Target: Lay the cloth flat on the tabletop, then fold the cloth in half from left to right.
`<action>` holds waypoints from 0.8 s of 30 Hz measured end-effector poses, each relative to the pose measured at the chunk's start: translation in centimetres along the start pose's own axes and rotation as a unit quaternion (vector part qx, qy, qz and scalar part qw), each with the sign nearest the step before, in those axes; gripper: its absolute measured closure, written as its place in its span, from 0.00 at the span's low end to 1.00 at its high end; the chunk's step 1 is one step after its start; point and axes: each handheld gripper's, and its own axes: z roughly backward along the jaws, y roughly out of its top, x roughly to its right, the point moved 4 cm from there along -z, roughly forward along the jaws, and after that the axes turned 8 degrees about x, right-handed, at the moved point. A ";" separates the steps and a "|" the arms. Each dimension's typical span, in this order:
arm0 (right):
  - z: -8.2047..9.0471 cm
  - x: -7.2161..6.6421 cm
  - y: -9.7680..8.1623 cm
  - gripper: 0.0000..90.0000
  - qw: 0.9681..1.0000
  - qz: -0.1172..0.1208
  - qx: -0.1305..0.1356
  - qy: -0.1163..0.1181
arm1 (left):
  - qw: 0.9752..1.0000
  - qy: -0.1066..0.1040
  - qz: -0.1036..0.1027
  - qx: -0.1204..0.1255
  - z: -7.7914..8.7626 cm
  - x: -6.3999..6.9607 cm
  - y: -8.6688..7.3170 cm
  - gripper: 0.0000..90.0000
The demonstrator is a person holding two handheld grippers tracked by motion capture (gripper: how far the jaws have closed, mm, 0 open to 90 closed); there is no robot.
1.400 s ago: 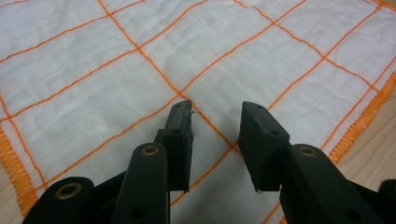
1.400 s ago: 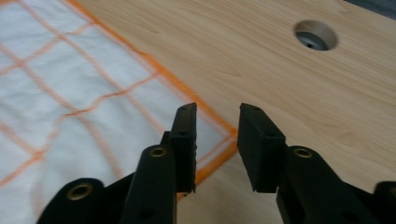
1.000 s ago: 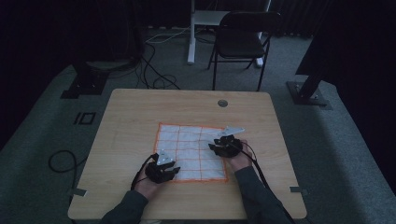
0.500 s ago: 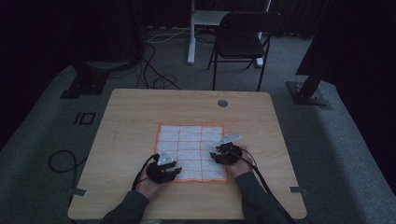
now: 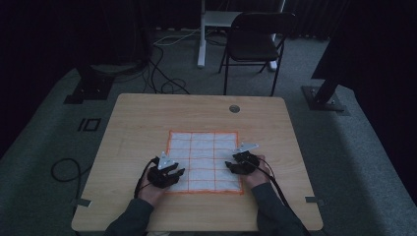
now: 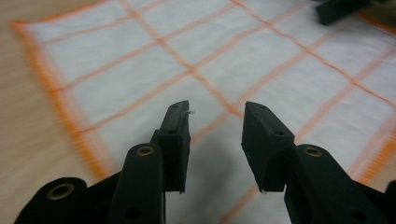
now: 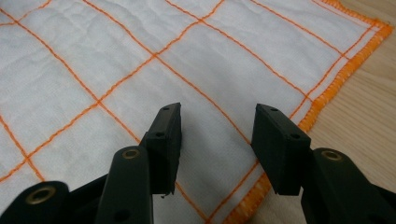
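Cloth (image 5: 204, 160): white, orange grid lines, orange stitched hem, spread flat on table (image 5: 147, 118), nearer my edge than table's grommet hole (image 5: 234, 108). My left gripper (image 6: 215, 135) jaws apart, nothing between, hovering over cloth's near-left part. My right gripper (image 7: 217, 140) jaws apart, just been opening, nothing between, over cloth's near-right corner by hem. High view: left gripper (image 5: 169, 173) at cloth's left edge, right gripper (image 5: 242, 164) at right edge. Versus a second ago: lifted far-right cloth corner now flat; right gripper sits nearer me.

Cloth (image 7: 196, 60) woven, matt, orange-stitched; table (image 5: 147, 123) smooth, probably wood laminate; tools matt black plastic
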 end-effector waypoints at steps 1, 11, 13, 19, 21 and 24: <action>0.0 0.0 0.0 0.58 1.000 0.000 0.000 0.000 | 1.000 0.000 0.000 0.000 0.0 0.0 0.0 0.69; 0.5 0.0 -0.5 0.58 1.000 -0.011 0.002 -0.002 | 0.998 0.059 0.038 -0.002 0.2 -3.0 -0.3 0.68; 0.5 0.0 -0.5 0.58 1.000 -0.012 0.003 -0.002 | 0.997 0.066 0.044 -0.004 0.0 -3.3 -0.6 0.67; 0.5 -0.1 -0.5 0.57 1.000 -0.013 0.005 -0.003 | 0.996 0.075 0.056 -0.008 -0.4 -3.9 -0.9 0.63; 0.5 -0.1 -0.5 0.57 1.000 -0.013 0.005 -0.003 | 0.995 0.077 0.059 -0.008 -0.4 -4.0 -0.9 0.63; 0.5 -0.1 -0.5 0.57 1.000 -0.014 0.005 -0.003 | 0.994 0.083 0.065 -0.007 -0.5 -4.3 -0.9 0.60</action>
